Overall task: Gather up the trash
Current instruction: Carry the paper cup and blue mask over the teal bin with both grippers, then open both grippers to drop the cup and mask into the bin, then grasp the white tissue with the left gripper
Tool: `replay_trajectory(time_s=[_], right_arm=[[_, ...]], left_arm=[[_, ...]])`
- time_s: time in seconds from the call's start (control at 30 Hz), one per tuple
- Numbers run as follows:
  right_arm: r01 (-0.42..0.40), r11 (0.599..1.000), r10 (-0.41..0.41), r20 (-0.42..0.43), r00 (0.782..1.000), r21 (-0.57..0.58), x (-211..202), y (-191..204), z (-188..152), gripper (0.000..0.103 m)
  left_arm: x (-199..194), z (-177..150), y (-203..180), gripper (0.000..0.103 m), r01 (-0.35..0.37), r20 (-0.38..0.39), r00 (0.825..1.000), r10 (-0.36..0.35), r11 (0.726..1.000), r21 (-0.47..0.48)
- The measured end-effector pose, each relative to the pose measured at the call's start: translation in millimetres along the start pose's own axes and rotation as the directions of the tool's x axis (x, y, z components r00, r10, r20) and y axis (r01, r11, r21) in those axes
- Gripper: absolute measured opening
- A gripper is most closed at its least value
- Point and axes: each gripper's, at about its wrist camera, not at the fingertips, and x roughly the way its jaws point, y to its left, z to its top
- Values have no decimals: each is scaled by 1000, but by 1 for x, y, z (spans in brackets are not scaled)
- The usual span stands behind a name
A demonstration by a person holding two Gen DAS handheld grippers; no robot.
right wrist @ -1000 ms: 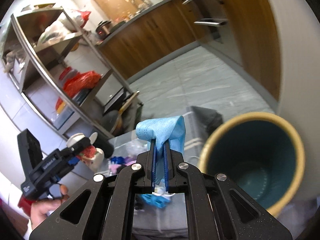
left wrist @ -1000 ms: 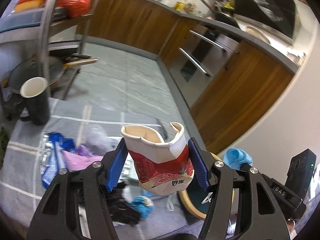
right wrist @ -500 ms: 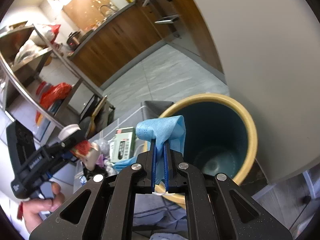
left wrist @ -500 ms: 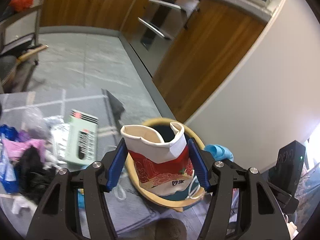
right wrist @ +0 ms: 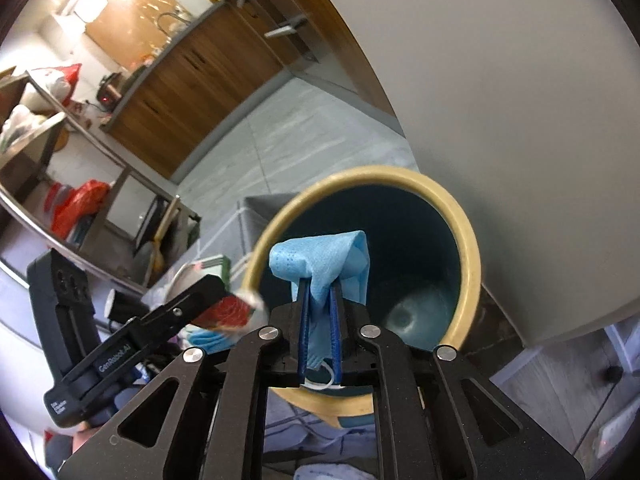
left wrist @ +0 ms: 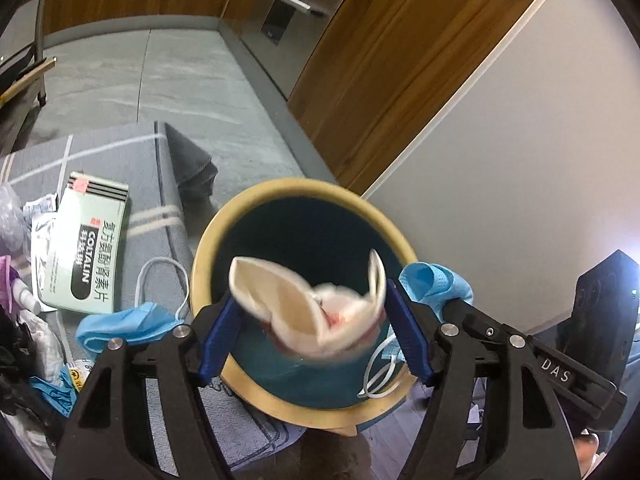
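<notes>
Directly over the bin (left wrist: 202, 264) mouth — both grippers crowd the yellow rim, which is the point: anything let go here should fall inside, not onto the grey mat (left wrist: 132, 152).

Left gripper (left wrist: 310, 330): blue pads spread wide, and the crushed paper cup (left wrist: 308, 312) sits blurred and tipped between them, over the dark teal interior. It looks loose, no longer pinched (blur suggests it is dropping, though I cannot confirm contact at either pad). From the right wrist view its red side (right wrist: 226, 312) shows just outside the rim's near-left edge.

Right gripper (right wrist: 318, 328): jaws nearly closed, clamped on a folded blue face mask (right wrist: 324, 264), its white ear loop dangling below the pads. Held high above the opening — my guess, waiting its turn after the cup.

Bin interior: only a pale patch at the bottom, otherwise nothing I can make out.

Left on the mat: a green medicine box (left wrist: 82, 248), another blue mask (left wrist: 128, 322) with its loop, mixed wrappers at the far left — so, I'd judge, the collecting is far from finished.
</notes>
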Motion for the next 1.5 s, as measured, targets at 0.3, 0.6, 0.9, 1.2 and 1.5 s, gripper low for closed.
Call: replay_trajectory(time_s=[0.3, 0.6, 0.9, 1.2, 1.5], right_arm=[[-1, 1000, 1, 18, 1000, 13, -3, 2, 3, 32], [-19, 999, 21, 35, 999, -42, -5, 21, 3, 48], [-30, 988, 36, 37, 999, -154, -2, 58, -6, 64], [-28, 971, 34, 20, 999, -239, 5, 85, -16, 70], [-41, 955, 42, -1, 999, -295, 12, 107, -26, 75]], left_arm=[[-3, 2, 4, 73, 3, 0, 1000, -3, 1000, 0], [-40, 0, 15, 79, -37, 53, 998, 35, 999, 38], [-95, -6, 38, 93, -107, 130, 987, 99, 993, 57], [-142, -18, 77, 96, -205, 177, 964, 197, 978, 29], [-168, -38, 123, 96, -270, 172, 947, 271, 962, -26]])
